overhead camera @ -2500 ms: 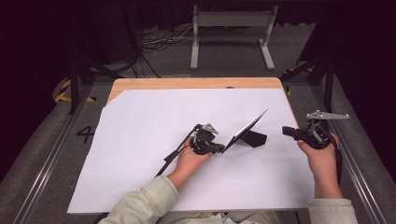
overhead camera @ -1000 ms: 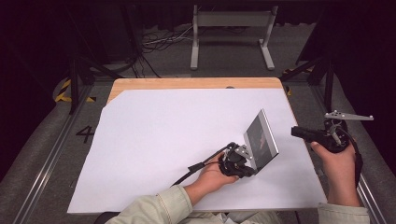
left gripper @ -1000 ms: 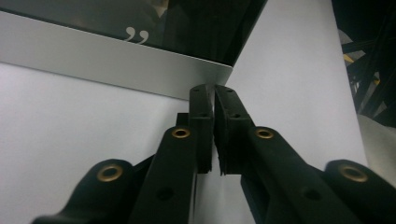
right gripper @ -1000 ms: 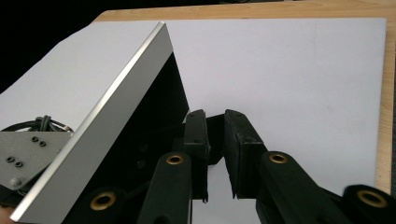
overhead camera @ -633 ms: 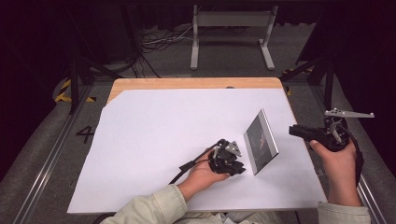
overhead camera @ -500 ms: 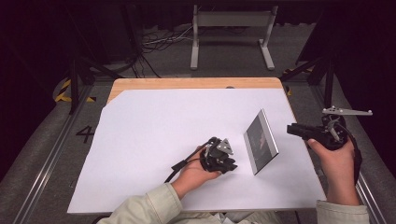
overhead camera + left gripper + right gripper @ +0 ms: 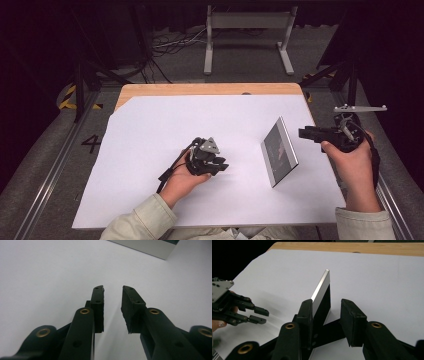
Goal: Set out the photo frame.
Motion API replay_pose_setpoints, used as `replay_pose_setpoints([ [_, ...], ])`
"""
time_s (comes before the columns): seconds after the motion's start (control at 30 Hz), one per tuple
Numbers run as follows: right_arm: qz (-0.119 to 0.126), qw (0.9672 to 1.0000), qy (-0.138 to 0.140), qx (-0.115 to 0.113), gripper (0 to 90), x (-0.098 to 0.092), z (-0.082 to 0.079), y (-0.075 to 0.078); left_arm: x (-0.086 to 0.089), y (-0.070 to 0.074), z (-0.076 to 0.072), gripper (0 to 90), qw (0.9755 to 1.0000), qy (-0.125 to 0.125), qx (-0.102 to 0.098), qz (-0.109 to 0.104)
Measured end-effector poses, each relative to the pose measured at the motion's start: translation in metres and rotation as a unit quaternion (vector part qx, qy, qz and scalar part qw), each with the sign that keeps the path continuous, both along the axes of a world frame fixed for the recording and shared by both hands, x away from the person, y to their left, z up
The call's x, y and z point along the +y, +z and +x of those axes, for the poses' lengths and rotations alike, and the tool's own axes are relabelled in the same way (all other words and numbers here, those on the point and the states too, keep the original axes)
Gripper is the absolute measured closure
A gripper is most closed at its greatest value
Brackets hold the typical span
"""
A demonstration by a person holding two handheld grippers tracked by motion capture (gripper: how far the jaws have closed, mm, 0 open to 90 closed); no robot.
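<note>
Setting: dark workroom, one wooden table [image 7: 210, 89] covered by one white sheet [image 7: 150, 130]; one metal stand [image 7: 248, 30] on the floor beyond.

Item 1: picture frame [image 7: 279, 151], count one. Stands propped upright on its rear support at the right of the sheet, silver edge uppermost; seen edge-on in the right gripper view [image 7: 321, 293].

Item 2: right gripper [image 7: 306, 133], count one. Held just right of the frame, jaws spread, pinching nothing.

Item 3: left gripper [image 7: 220, 166], count one. Low over the sheet, left of the frame and apart from it, jaws parted and empty [image 7: 113, 293].

Step, as judged: frame set standing and released. Next move likely calls for checking that it balances, or a gentle nudge to square it without tipping.
</note>
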State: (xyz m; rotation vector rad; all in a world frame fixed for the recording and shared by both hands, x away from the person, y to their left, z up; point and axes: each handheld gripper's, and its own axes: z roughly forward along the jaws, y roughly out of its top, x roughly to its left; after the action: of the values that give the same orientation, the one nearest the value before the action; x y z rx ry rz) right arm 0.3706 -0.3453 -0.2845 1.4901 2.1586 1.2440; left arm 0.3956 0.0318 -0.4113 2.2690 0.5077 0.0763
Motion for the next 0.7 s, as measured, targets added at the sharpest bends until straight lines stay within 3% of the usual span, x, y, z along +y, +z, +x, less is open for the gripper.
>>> replay_pose_setpoints([
  [0.07,-0.002,1.0,0.002,0.003,61.5,0.001,0.001,0.001,0.007,0.001,0.001,72.3,0.9999,0.007,-0.009,0.005],
  [0.27,-0.013,0.9996,-0.001,0.026,61.4,0.009,0.006,0.009,0.023,0.004,0.004,71.2,0.9997,0.024,-0.006,-0.002],
  [0.7,-0.01,0.9966,-0.002,0.082,62.9,0.028,0.016,0.011,0.033,0.007,0.009,70.7,0.9988,0.046,-0.005,-0.011],
])
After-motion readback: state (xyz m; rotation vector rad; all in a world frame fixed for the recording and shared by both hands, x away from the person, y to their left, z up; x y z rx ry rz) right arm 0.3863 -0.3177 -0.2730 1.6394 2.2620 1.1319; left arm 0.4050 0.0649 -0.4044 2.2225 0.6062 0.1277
